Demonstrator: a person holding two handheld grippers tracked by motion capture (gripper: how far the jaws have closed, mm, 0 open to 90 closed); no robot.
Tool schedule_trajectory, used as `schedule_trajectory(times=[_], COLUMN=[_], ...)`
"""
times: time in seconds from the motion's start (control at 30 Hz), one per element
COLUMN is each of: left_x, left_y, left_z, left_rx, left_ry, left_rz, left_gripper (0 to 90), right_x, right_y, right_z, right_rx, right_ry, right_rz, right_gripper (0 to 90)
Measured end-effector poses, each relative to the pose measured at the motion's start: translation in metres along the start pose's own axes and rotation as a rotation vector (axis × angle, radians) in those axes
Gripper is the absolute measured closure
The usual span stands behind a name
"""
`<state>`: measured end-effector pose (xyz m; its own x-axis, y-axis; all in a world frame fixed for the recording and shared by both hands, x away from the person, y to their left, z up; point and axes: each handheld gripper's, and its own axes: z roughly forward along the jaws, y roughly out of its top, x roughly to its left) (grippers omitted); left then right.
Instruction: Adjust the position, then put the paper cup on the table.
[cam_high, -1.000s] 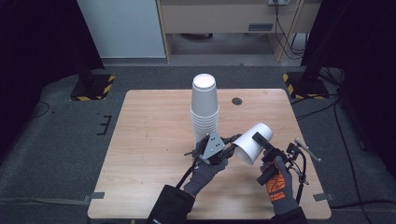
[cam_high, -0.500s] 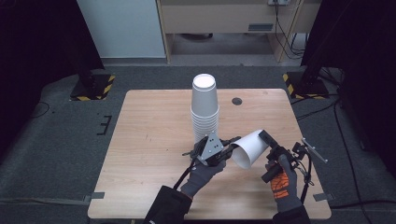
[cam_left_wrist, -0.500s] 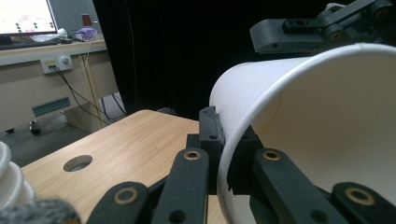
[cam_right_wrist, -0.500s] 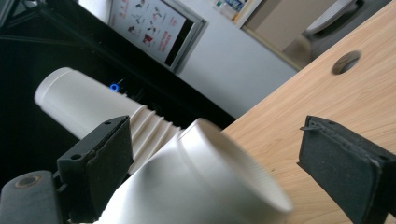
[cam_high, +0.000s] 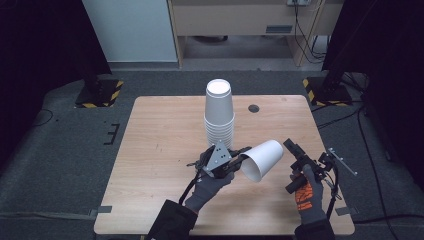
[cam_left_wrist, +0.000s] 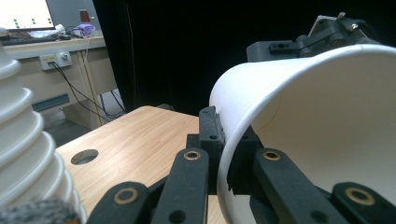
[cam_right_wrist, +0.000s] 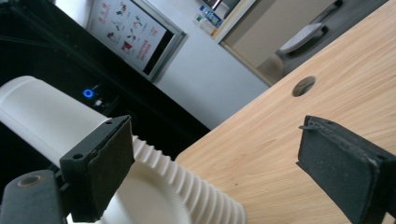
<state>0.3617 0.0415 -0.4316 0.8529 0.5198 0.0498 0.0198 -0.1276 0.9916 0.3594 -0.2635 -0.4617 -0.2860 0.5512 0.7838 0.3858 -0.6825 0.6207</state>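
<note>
- Left gripper (cam_high: 239, 161) pinches the rim of the single cup (cam_high: 263, 159), now tipped lower than earlier
- Right gripper (cam_high: 296, 150), jaws wide, has drawn right of the cup
- Cup stack (cam_high: 219, 112) unmoved

Even overhead light falls on the pale wooden table (cam_high: 165, 145), the brightest area in the high view; the floor and curtains around it sink into near black from nine to three o'clock. Shadows under the white cup (cam_high: 262, 160) are soft and short. In the left gripper view the cup stack (cam_left_wrist: 23, 154) at nine o'clock is blurred and overexposed. In the right gripper view the near jaws look soft and the background sharper.
</note>
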Motion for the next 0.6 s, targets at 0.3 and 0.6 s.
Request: schedule_trajectory(times=[0.3, 0.6], left_x=[0.003, 0.008], left_y=[0.005, 0.004], left_z=[-0.016, -0.029], left_rx=[0.006, 0.036], left_ry=[-0.002, 0.005], left_rz=[-0.011, -0.037], left_gripper=[86.1, 86.0], right_x=[-0.006, -0.012], right_y=[0.003, 0.007], right_z=[-0.002, -0.003], right_rx=[-0.009, 0.028], right_ry=[-0.058, -0.135], right_rz=[-0.081, -0.226], right_gripper=[10.8, 10.9])
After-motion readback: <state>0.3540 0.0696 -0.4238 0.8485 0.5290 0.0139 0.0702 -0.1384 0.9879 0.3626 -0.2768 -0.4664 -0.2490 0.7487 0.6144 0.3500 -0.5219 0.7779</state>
